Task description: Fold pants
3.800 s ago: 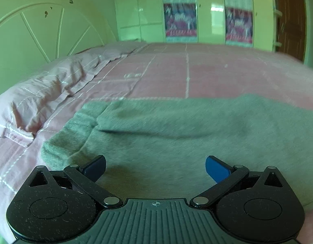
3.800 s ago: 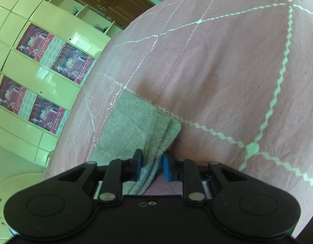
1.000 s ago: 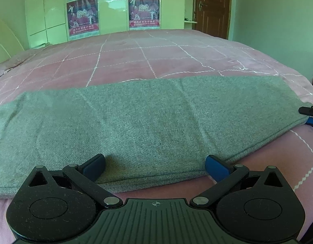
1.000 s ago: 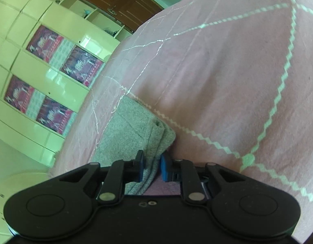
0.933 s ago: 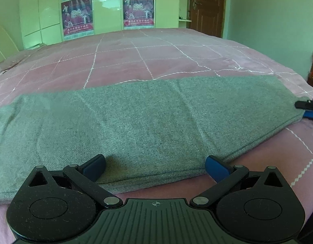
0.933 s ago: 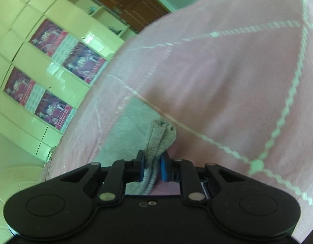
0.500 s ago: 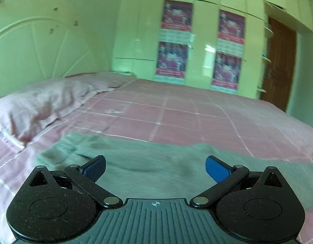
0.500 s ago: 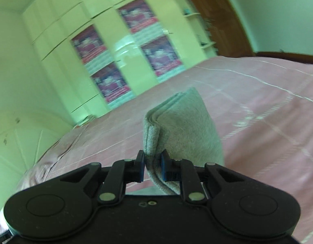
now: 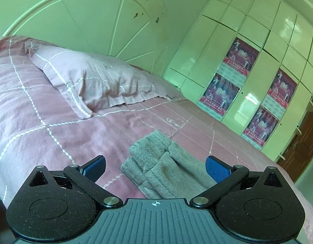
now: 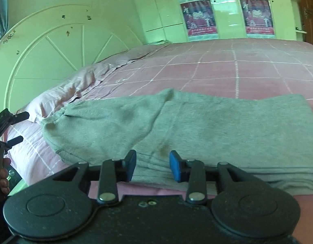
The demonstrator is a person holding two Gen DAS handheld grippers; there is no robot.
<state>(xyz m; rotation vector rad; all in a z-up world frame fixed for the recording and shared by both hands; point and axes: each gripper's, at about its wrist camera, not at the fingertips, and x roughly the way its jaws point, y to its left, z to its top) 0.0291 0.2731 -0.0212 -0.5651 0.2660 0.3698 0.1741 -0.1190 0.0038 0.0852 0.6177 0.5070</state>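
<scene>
The grey pants (image 10: 207,126) lie folded over on the pink bed, with the leg ends laid on the waist part at the left. In the left wrist view the stacked cuffs and waistband (image 9: 156,162) lie just ahead. My left gripper (image 9: 155,165) is open and empty, hovering over that end; it also shows at the far left of the right wrist view (image 10: 12,126). My right gripper (image 10: 152,165) is open and empty at the near edge of the pants, its fingertips just above the cloth.
The bed (image 9: 34,122) has a pink checked cover. A pink pillow (image 9: 91,81) lies by the pale green headboard (image 9: 85,20). A wardrobe with posters (image 9: 248,81) stands past the bed. A brown door (image 9: 307,142) is at the right.
My right gripper carried the leg end over to the waist end, opened and let it go. My left gripper swung left toward the waist end and stayed open.
</scene>
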